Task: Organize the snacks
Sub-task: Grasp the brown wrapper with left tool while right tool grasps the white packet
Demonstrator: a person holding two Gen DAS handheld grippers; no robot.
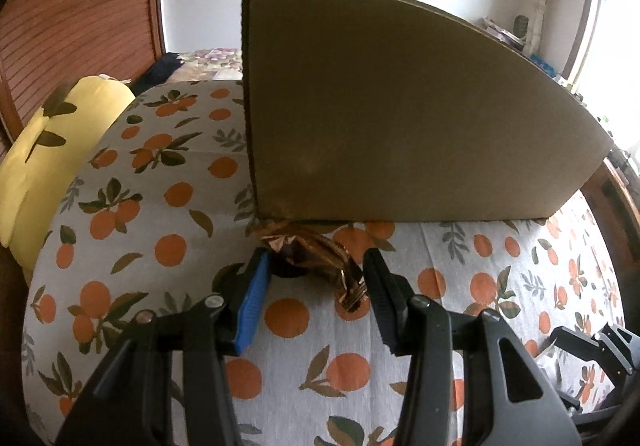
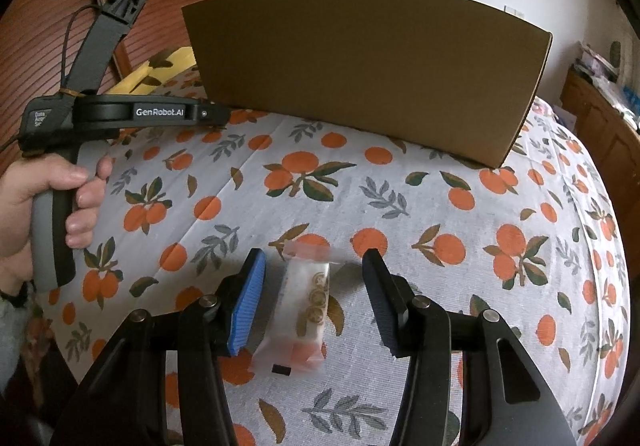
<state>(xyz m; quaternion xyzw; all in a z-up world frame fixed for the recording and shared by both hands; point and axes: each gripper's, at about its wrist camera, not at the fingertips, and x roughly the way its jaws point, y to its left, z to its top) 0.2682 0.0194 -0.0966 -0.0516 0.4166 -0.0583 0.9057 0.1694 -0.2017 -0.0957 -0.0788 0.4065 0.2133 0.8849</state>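
**Two open grippers over snack packets beside a cardboard box**

A bed covered by a sheet [image 2: 400, 214] printed with oranges and leaves carries a tall brown cardboard box [image 1: 400, 106].

The left gripper [image 1: 316, 286] has its jaws spread wide, gripping nothing. Between them lies a crinkled gold foil snack [image 1: 320, 250], apparently touching the box's base, though shadow hides the contact.

The right gripper [image 2: 314, 294] is likewise wide open and empty. A clear packet of round snacks [image 2: 310, 310] lies flat on the sheet between its fingers, well apart from the box.

A yellow pillow [image 1: 44, 150] sits at the bed's left edge.
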